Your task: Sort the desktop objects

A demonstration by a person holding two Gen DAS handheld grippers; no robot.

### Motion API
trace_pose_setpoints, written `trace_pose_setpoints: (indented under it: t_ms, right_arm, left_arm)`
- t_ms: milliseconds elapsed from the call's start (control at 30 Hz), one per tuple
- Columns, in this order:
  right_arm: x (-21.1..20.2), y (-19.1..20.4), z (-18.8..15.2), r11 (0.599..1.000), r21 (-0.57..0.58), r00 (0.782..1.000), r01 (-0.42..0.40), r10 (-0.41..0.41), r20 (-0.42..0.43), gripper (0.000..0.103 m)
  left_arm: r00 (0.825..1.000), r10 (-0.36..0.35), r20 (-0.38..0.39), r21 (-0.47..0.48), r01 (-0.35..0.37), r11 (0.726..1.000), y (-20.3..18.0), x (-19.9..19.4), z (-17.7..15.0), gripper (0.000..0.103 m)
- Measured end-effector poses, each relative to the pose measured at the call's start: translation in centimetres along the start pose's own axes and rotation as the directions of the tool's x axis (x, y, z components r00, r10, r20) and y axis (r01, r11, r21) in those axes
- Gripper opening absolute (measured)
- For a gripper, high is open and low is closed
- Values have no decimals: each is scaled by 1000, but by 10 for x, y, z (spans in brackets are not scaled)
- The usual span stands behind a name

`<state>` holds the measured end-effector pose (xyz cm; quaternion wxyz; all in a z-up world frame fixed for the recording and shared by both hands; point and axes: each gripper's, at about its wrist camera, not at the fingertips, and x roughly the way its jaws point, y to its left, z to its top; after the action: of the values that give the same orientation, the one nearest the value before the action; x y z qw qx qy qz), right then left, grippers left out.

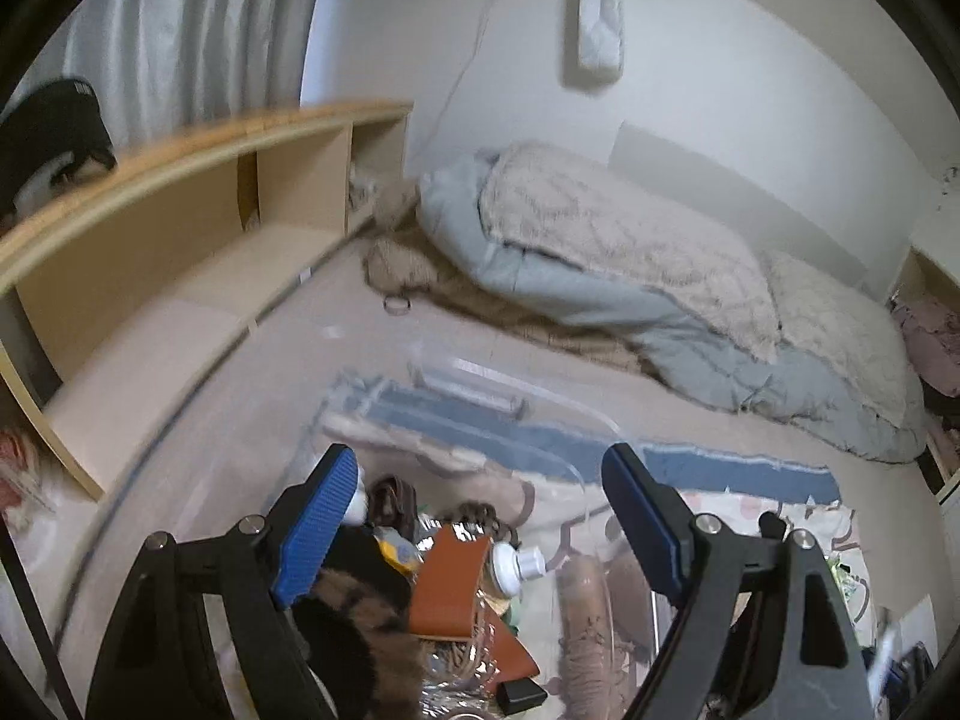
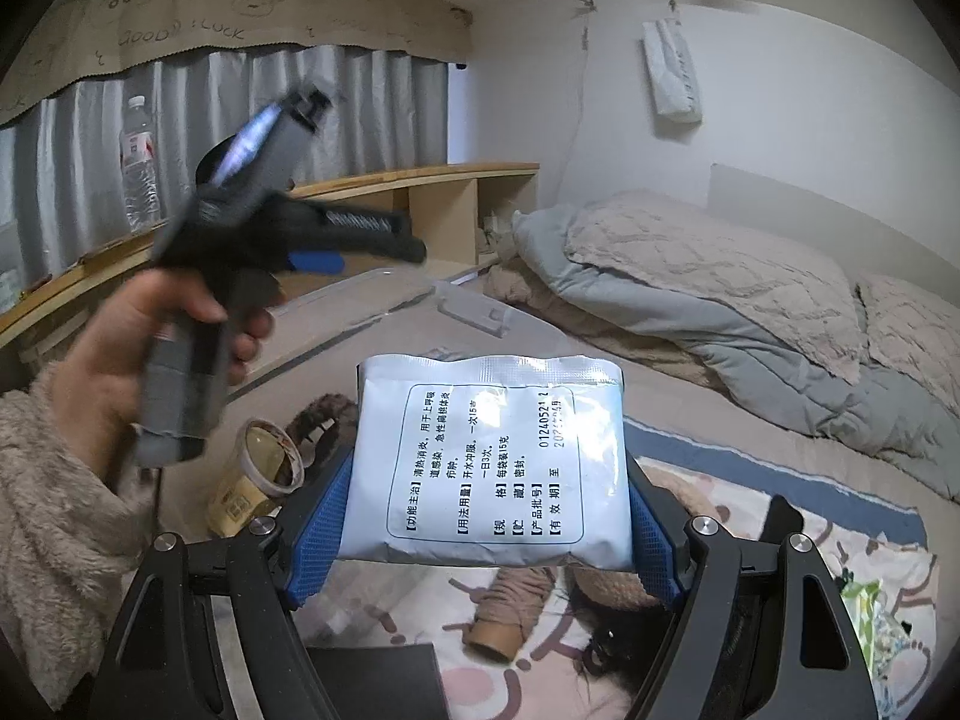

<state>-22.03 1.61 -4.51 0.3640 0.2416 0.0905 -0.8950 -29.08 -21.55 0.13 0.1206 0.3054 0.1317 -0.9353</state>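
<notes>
Held thing: a pale blue sachet [image 2: 489, 459] with printed text, clamped between the pads of the right hand-held gripper [image 2: 487, 516].
Sachet position: up off the bed, straight ahead of the right wrist camera, above the patterned blanket [image 2: 750, 516].
Sachet long axis: I judge it nearly square; the text lines run from the hand-held gripper outward, sealed top edge pointing away.
Left hand-held gripper [image 1: 474, 507]: jaws apart, nothing between the pads.
Left hand [image 2: 120, 348]: raised at the left of the right wrist view, well apart from the sachet.
Clear storage bin [image 1: 576, 468]: directly below the left hand-held gripper, holding a brown case [image 1: 450, 582], a small white bottle [image 1: 519, 564] and other blurred clutter.
Bin from sachet: likely ahead and to the left; its clear rim [image 2: 384, 285] shows beyond the sachet.
Nearer hand: the right one already has the sachet, so the drop is its job.
Loose items nearby: a paper cup [image 2: 258, 480] and a yarn spool [image 2: 510, 612] lie on the blanket.
</notes>
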Motion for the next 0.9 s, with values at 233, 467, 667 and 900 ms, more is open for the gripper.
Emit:
trace_pose_setpoints:
  t_ms: [233,467,667,900]
  right_arm:
    - [33,14,20,999,-27,998,-35,34,-51,81]
    - [80,28,51,1000,6,990,-30,31,-140,81]
    - [126,45,76,1000,25,969,-10,16,-248,81]
    - [185,48,96,975,221,916,-4,93,-390,81]
  left_arm:
    - [991,-66,112,54,60,997,10,-48,-8,84]
    - [968,-80,239,-70,99,993,54,-83,-14,84]
    - [950,-57,306,-81,85,993,77,-98,-18,84]
    - [945,-50,324,-57,72,996,85,-98,-23,84]
